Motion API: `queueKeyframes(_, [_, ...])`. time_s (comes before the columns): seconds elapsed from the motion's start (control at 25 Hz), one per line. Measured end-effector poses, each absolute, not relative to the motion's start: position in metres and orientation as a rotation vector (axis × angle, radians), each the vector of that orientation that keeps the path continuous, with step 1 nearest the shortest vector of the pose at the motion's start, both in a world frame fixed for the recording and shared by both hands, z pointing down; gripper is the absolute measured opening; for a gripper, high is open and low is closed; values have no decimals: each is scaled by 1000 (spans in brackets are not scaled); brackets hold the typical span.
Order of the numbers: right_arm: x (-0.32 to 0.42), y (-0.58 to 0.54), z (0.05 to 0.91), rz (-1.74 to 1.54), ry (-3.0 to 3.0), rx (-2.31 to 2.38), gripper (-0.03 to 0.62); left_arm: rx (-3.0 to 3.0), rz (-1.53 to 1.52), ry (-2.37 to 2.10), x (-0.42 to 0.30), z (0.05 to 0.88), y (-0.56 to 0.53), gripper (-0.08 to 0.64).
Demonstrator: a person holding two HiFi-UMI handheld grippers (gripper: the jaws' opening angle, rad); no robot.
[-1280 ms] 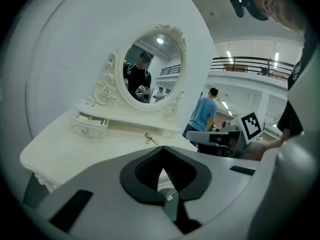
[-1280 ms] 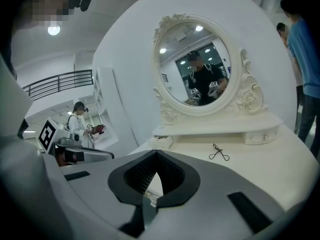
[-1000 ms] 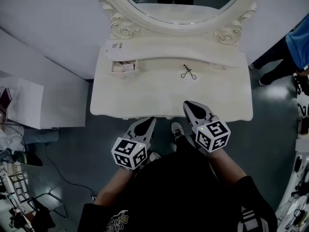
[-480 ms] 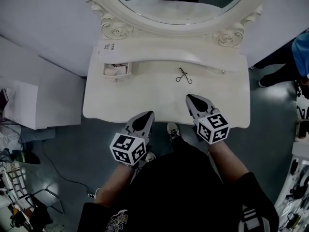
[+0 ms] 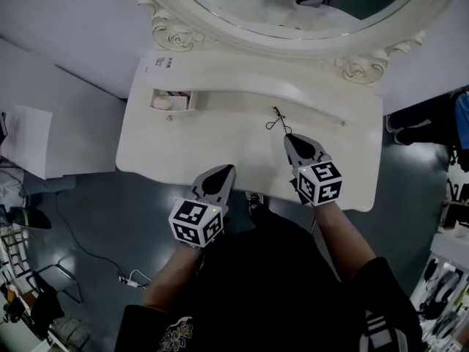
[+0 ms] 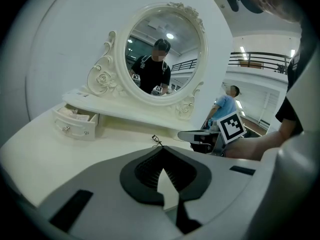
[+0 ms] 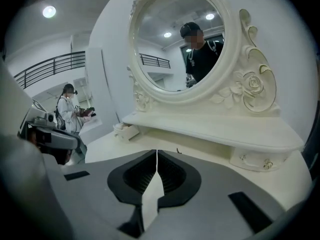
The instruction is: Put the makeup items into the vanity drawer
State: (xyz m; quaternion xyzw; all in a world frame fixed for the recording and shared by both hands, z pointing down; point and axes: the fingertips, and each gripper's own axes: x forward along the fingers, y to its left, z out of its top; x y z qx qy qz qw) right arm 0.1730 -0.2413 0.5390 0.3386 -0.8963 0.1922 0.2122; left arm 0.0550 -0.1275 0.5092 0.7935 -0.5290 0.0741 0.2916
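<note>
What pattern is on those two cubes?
Black squares on white, like a coded tag, on both cubes. It shows best in the head view.

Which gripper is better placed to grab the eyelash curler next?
Right. The right gripper points at the eyelash curler, its tip just short of it. The left gripper hangs back at the table front edge. Both jaws are shut, so open first.

The tabletop (image 5: 183,149) lies bare from the left claw (image 5: 226,169) to the open drawer (image 5: 174,101). The eyelash curler (image 5: 277,120) lies just ahead of the right claw (image 5: 288,136). The raised shelf (image 5: 256,79) and the mirror (image 5: 293,17) wall off the back.
</note>
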Motion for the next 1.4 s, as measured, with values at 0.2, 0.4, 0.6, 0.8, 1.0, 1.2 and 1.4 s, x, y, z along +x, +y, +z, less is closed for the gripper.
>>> queueKeyframes(0.2, [168, -260, 561, 514, -2459, 872, 32, 2065, 206, -1436, 56, 518, -131, 0])
queueKeyframes(0.4, [165, -278, 580, 472, -2434, 835, 34, 2033, 209, -1458, 59, 524, -135, 0])
queueKeyframes(0.6, [161, -294, 595, 410, -2399, 786, 84, 2002, 207, -1488, 58, 525, -134, 0])
queueKeyframes(0.8, [157, -307, 615, 347, -2338, 744, 84, 1961, 204, -1523, 50, 529, -129, 0])
queueKeyframes(1.0, [151, -318, 627, 290, -2297, 709, 85, 1947, 194, -1539, 47, 529, -127, 0])
queueKeyframes(1.2, [144, -321, 636, 292, -2271, 692, 84, 1924, 184, -1560, 38, 531, -121, 0])
queueKeyframes(1.4, [141, -321, 633, 308, -2270, 716, 37, 1914, 172, -1576, 28, 530, -118, 0])
